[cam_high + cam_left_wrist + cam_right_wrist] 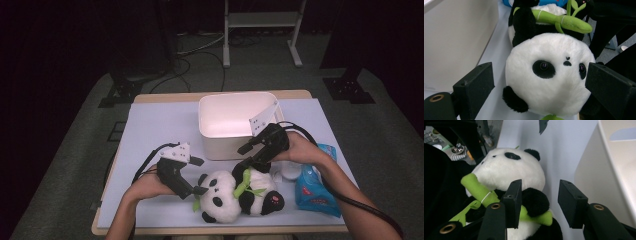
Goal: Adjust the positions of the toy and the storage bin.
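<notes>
Plush black-and-white panda toy lies on the worktop, not yet in white plastic tub. Both my jaws apart around it, nothing clamped.

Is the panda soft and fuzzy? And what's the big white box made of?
The panda looks like a plush toy: its white head shows fluffy, fuzzy pile in the left gripper view, and the green bamboo it carries looks like smooth stitched fabric. The white box seems to be hard plastic: smooth, plain walls with a rounded rim and a faint sheen.
</notes>
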{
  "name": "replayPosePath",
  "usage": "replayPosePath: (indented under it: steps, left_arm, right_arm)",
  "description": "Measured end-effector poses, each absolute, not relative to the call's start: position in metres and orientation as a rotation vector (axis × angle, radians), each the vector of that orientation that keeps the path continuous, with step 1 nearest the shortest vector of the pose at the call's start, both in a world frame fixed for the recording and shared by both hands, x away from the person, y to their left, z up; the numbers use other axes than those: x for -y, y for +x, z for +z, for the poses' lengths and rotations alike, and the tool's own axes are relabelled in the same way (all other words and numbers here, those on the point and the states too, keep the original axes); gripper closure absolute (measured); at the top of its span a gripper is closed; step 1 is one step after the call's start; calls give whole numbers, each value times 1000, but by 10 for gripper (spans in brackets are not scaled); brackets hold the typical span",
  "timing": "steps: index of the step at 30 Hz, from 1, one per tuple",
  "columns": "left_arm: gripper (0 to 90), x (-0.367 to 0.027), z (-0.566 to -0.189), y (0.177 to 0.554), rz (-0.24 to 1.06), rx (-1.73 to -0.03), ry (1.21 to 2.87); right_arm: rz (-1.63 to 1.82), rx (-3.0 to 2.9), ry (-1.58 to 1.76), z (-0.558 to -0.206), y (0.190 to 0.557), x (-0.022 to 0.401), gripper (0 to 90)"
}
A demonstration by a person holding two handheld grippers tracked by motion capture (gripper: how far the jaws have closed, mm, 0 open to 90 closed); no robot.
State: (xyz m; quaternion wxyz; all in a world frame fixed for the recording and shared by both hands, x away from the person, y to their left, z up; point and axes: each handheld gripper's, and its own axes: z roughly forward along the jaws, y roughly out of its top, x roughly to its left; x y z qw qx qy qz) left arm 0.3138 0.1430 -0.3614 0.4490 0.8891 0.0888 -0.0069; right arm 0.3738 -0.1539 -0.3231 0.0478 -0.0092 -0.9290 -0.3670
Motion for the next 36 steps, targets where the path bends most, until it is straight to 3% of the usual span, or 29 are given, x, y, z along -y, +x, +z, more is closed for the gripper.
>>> replayPosePath:
  steps: [27, 36]
  left_arm:
    - [75, -144, -360, 314, -14, -215, 2194]
    - [75, -147, -360, 313, -16, -215, 2197]
  right_arm:
    - [-1030, 2853, -14, -343, 367, 142, 511]
    - [-935, 2899, 12, -350, 363, 131, 547]
